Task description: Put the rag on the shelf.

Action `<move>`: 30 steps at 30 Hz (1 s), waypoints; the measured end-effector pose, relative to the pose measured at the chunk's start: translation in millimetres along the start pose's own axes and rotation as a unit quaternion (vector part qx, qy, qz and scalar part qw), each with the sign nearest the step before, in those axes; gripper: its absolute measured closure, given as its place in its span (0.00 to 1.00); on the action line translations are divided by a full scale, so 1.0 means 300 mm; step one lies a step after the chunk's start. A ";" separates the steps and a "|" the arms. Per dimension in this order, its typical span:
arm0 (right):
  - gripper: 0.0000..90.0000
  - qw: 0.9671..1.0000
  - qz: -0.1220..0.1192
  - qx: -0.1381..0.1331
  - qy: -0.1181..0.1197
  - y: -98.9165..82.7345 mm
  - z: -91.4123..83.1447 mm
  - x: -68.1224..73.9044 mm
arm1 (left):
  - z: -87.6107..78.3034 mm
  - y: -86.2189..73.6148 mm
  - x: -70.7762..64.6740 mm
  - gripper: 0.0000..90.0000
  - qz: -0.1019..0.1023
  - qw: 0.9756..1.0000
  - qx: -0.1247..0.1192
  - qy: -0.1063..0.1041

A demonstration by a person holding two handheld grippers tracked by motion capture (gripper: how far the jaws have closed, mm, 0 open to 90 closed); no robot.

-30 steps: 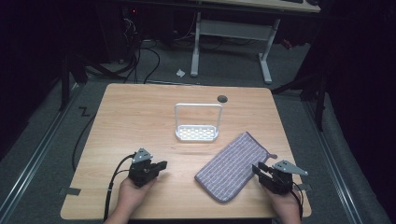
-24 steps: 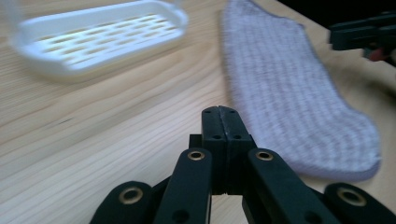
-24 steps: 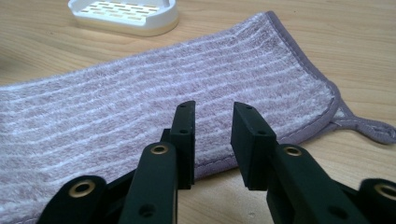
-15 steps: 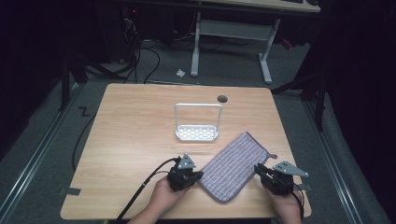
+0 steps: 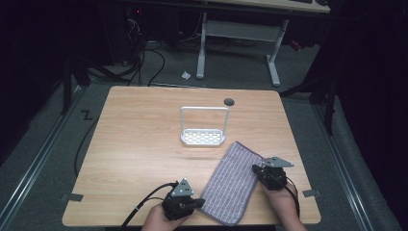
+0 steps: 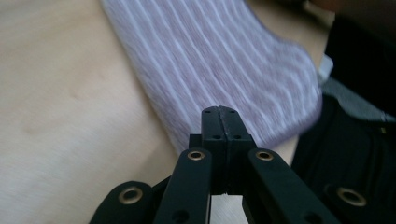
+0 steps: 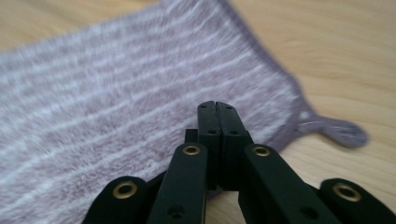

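Observation:
A purple towel with white stripes (image 5: 232,185) lies slanted on the front right of the wooden table (image 5: 139,144). My left gripper (image 5: 196,202) rests at the towel's near left edge. Its jaws are shut, and their tips (image 6: 219,112) sit over the striped cloth (image 6: 224,60) with nothing visible between them. My right gripper (image 5: 258,170) is at the towel's right edge, also shut. Its tips (image 7: 216,107) hover over the cloth (image 7: 116,112) near the corner with the small hanging loop (image 7: 337,129).
A white wire rack with a perforated base (image 5: 203,137) stands just behind the towel, mid-table. A round cable hole (image 5: 229,101) lies near the back edge. Cables and a desk frame (image 5: 235,33) are on the floor beyond the table.
My left gripper has slid rightward along the table's front, from the left side to the towel's left edge. The right gripper has hardly moved.

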State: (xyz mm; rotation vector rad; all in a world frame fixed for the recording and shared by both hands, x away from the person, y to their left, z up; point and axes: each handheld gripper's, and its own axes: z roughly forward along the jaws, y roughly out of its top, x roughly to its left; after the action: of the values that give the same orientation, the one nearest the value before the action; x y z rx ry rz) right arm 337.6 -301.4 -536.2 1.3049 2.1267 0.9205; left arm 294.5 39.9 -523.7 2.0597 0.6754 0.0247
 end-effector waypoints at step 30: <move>1.00 0.990 -0.113 -0.016 0.080 0.057 0.059 0.311 | 0.067 0.011 0.101 0.97 -0.012 0.999 0.030 0.034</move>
State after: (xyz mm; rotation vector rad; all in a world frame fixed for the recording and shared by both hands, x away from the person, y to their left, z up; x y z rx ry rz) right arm 319.3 -206.7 -539.7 0.9764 2.3138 0.9869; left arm 327.3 37.1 -539.9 2.1160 0.7511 0.0627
